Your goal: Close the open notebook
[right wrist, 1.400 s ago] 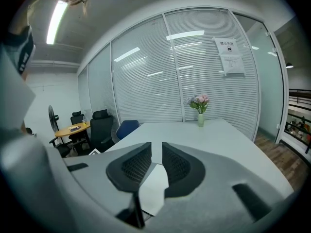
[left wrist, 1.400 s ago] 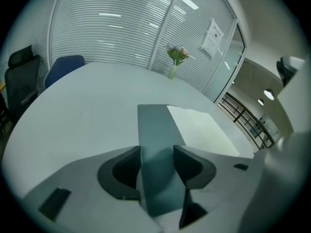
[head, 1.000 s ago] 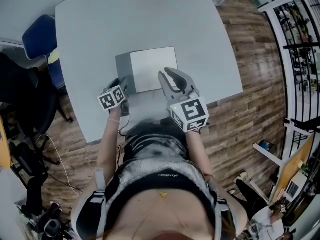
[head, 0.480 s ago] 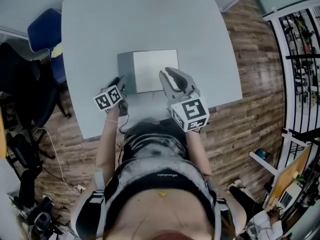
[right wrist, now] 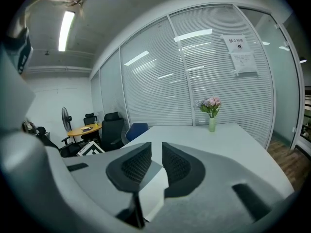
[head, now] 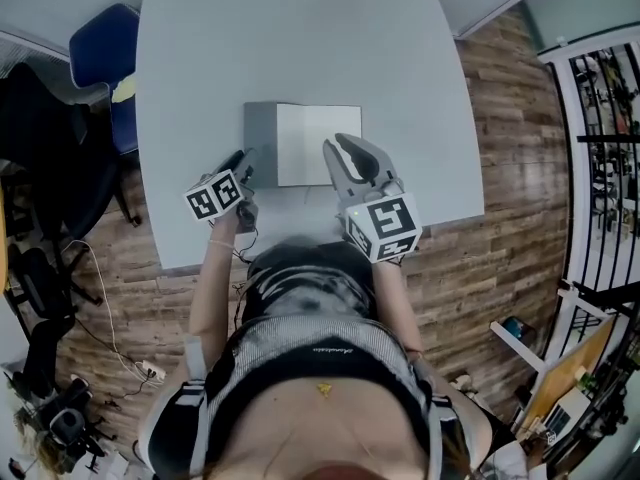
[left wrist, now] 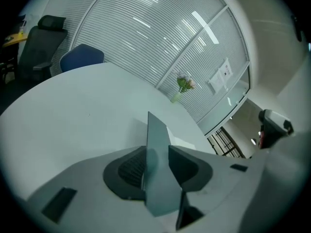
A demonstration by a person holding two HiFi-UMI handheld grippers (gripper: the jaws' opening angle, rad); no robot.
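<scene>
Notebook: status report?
Left gripper: jaws just closing, pinching the cover, raised on edge. Right gripper: open, empty, over the page. Nothing in the way.

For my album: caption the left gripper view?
Left gripper, jaws just closed further, pinches the notebook's grey cover upright above the table.

The notebook (head: 318,145) lies on the table (head: 300,48), left gripper (head: 243,160) at its left edge, right gripper (head: 340,150) at its near-right corner. A chair (head: 100,53) stands left of the table.

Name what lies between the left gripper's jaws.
The notebook's grey cover, edge-on; the left gripper has just been closing its jaws on it. The left gripper view shows this.
</scene>
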